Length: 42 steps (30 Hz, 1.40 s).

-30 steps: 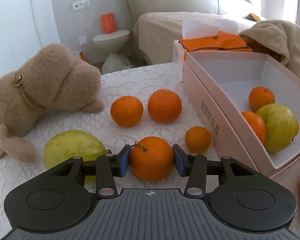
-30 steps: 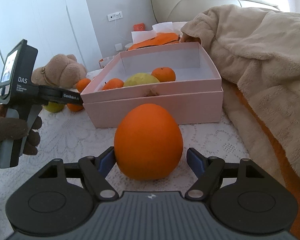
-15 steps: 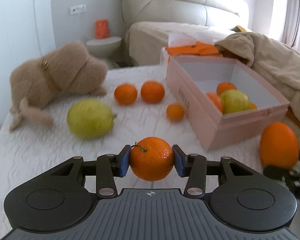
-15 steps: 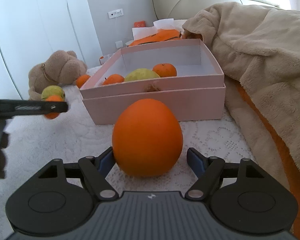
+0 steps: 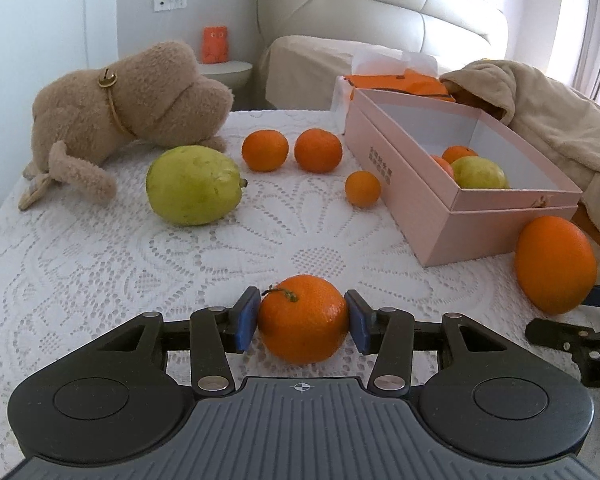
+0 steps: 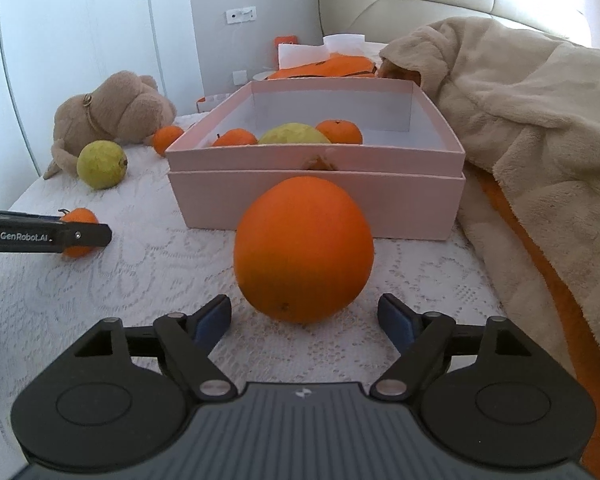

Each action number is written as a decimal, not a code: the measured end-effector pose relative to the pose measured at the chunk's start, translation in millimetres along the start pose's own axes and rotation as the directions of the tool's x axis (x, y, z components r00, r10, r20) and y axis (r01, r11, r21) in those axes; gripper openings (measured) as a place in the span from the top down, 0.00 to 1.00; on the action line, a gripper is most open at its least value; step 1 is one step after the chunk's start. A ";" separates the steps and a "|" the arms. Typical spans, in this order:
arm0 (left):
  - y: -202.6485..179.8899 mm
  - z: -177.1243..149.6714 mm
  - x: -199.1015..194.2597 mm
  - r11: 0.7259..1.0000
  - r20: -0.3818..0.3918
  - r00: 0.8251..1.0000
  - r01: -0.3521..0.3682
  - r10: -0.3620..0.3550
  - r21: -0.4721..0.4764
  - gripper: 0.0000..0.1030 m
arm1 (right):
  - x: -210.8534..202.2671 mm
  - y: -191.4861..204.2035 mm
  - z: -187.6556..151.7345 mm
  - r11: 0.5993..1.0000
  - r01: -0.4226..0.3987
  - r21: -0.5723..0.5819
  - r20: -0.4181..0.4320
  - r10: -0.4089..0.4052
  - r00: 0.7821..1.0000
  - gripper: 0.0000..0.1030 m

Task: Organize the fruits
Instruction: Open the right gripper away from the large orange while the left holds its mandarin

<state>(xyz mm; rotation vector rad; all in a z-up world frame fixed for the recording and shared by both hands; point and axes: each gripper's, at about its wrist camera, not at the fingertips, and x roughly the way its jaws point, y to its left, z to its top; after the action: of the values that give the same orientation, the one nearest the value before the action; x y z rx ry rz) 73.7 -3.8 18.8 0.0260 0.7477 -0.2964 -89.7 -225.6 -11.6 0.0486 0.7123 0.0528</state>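
My left gripper [image 5: 302,322] is shut on a small orange with a stem [image 5: 303,319], held near the lace cloth; it also shows in the right wrist view [image 6: 78,232]. My right gripper [image 6: 305,320] is open, with a large orange [image 6: 303,249] standing just ahead of its fingers; that orange shows at the right in the left wrist view [image 5: 555,264]. The pink box [image 5: 440,216] holds two oranges and a green fruit [image 6: 294,136]. On the cloth lie a green fruit [image 5: 194,184], two oranges [image 5: 265,150] [image 5: 318,150] and a smaller orange [image 5: 363,188].
A plush dog [image 5: 128,100] lies at the back left of the table. A beige blanket [image 6: 532,128] is heaped along the right, against the box. An orange tissue box [image 5: 396,80] stands behind the pink box. A sofa is beyond.
My left gripper has lifted its orange and pulled back from the fruit cluster toward the near edge. My right gripper has backed off slightly from the large orange.
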 end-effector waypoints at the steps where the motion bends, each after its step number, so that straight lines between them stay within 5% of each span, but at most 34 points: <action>1: -0.4 -1.2 -0.6 1.000 0.001 1.000 0.001 -0.001 0.001 0.48 | 0.0 0.4 -0.2 1.000 -0.007 0.003 -0.005 0.007 1.000 0.16; 11: -5.8 -5.7 1.8 0.999 0.024 0.999 0.047 -0.047 0.002 0.24 | -0.1 6.5 -2.1 1.000 0.013 -0.028 -0.007 -0.013 1.000 0.14; 16: 5.6 -5.0 -9.6 0.993 0.050 0.994 0.104 -0.101 -0.062 0.29 | -0.7 6.0 -2.8 1.000 0.008 -0.030 -0.001 -0.008 1.000 0.13; 23: 7.7 -2.3 -27.4 0.997 0.090 0.994 0.059 -0.055 -0.042 0.29 | -0.4 7.3 -2.7 0.999 0.012 -0.040 0.000 -0.012 1.000 0.13; 32: -0.4 -10.3 -9.1 1.000 0.026 1.000 0.006 -0.005 -0.025 0.30 | -4.3 4.9 -3.9 1.000 0.007 -0.026 0.020 -0.006 1.000 0.16; 35: -2.5 -11.2 -10.8 1.000 0.047 0.999 -0.007 0.007 -0.016 0.52 | -10.0 3.3 -4.2 1.000 -0.002 -0.021 0.045 0.003 0.999 0.19; 42: -9.4 -15.0 -19.8 1.000 0.036 0.999 0.008 -0.008 -0.006 0.52 | -16.7 10.4 10.0 0.997 0.057 -0.050 0.112 -0.052 0.992 0.19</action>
<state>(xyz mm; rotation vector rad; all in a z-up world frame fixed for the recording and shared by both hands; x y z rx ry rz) 47.4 -5.8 21.8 0.0120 0.7126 -0.3013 -96.1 -216.5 7.5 -0.0187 0.6012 0.0165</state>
